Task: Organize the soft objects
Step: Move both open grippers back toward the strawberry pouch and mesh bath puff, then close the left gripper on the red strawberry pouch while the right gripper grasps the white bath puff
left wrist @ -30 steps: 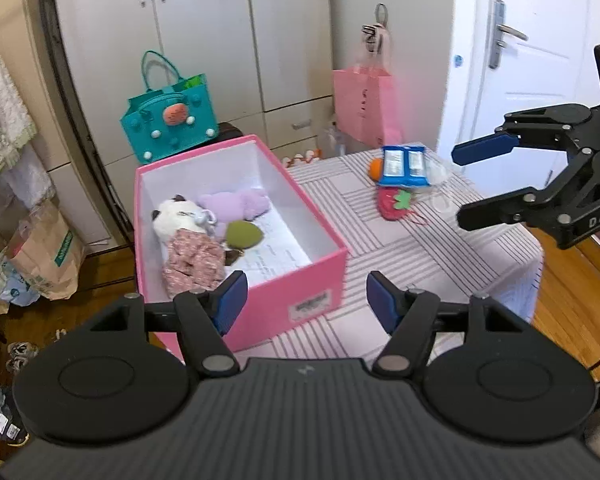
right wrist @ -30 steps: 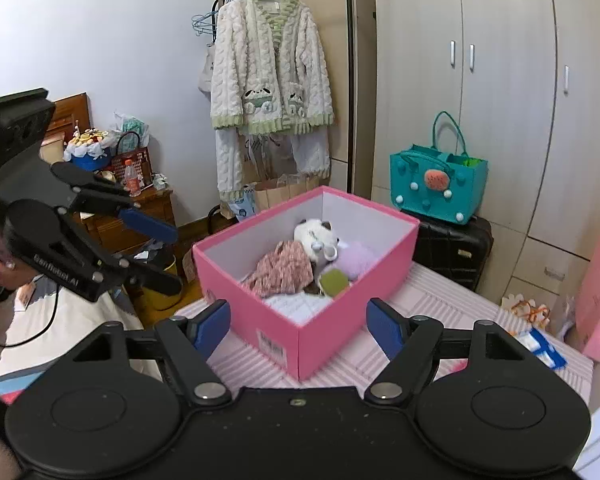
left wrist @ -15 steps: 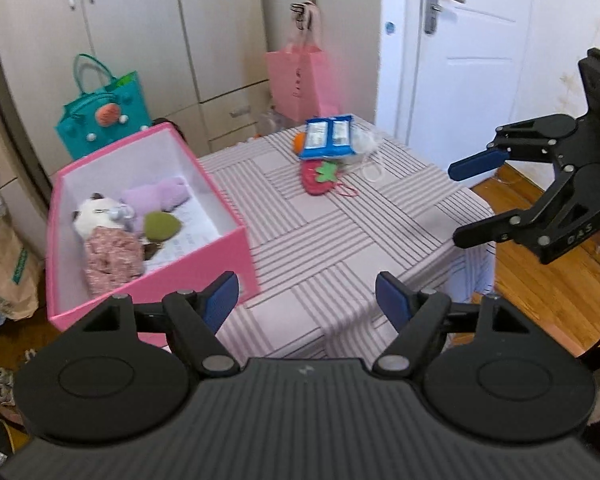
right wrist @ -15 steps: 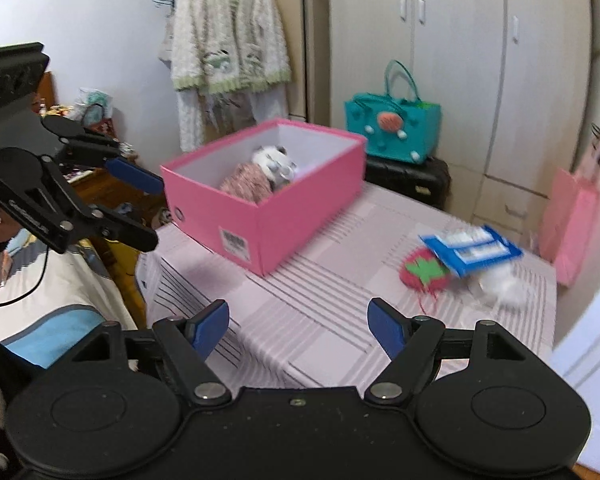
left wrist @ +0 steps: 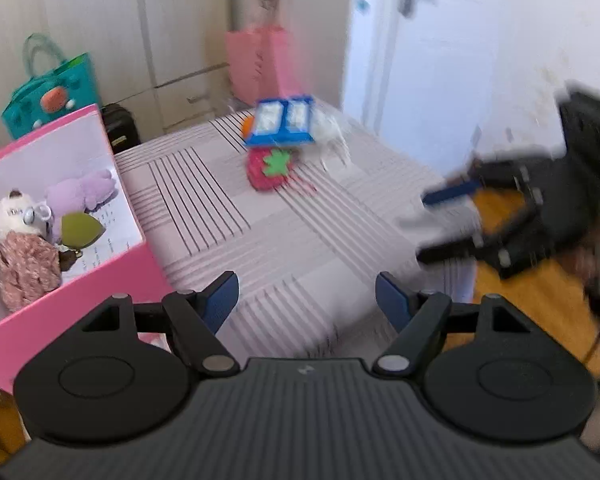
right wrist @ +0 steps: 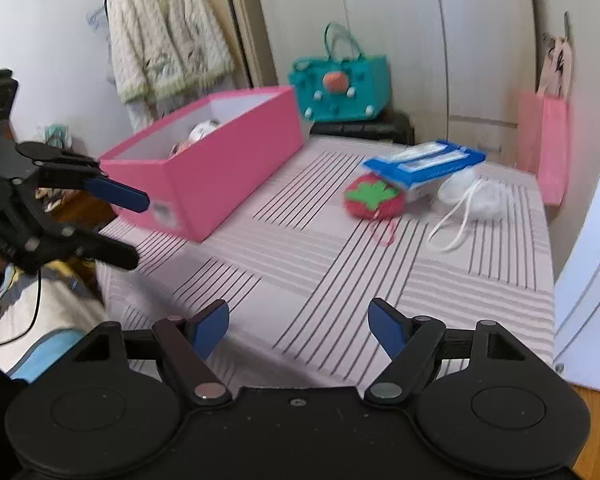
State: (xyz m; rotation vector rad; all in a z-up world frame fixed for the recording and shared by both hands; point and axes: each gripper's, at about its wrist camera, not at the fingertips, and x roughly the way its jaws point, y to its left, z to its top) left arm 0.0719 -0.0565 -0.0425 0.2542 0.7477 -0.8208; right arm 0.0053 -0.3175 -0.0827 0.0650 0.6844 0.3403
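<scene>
A pink box (left wrist: 138, 264) (right wrist: 220, 168) stands on the left of the striped table (left wrist: 300, 240) (right wrist: 320, 260). It holds a panda plush (left wrist: 16, 216), a purple plush (left wrist: 78, 194) and an olive soft piece (left wrist: 80, 230). A red strawberry plush (left wrist: 270, 168) (right wrist: 374, 198) lies at the far side, under a blue tissue pack (left wrist: 284, 122) (right wrist: 424, 164), beside a white drawstring pouch (right wrist: 476, 196). My left gripper (left wrist: 306, 300) and my right gripper (right wrist: 298, 324) are both open and empty over the near table edge. Each shows in the other's view, the right gripper (left wrist: 440, 228) and the left gripper (right wrist: 128, 228).
A teal bag (left wrist: 48, 96) (right wrist: 340, 84) sits on a black case behind the table. A pink paper bag (left wrist: 260, 64) (right wrist: 544, 140) hangs by the wardrobe. A knit cardigan (right wrist: 168, 44) hangs at the back left. A white door (left wrist: 440, 60) is at right.
Both grippers have swung right, away from the pink box and toward the strawberry plush and tissue pack, and come closer to the table. Both stay open and empty.
</scene>
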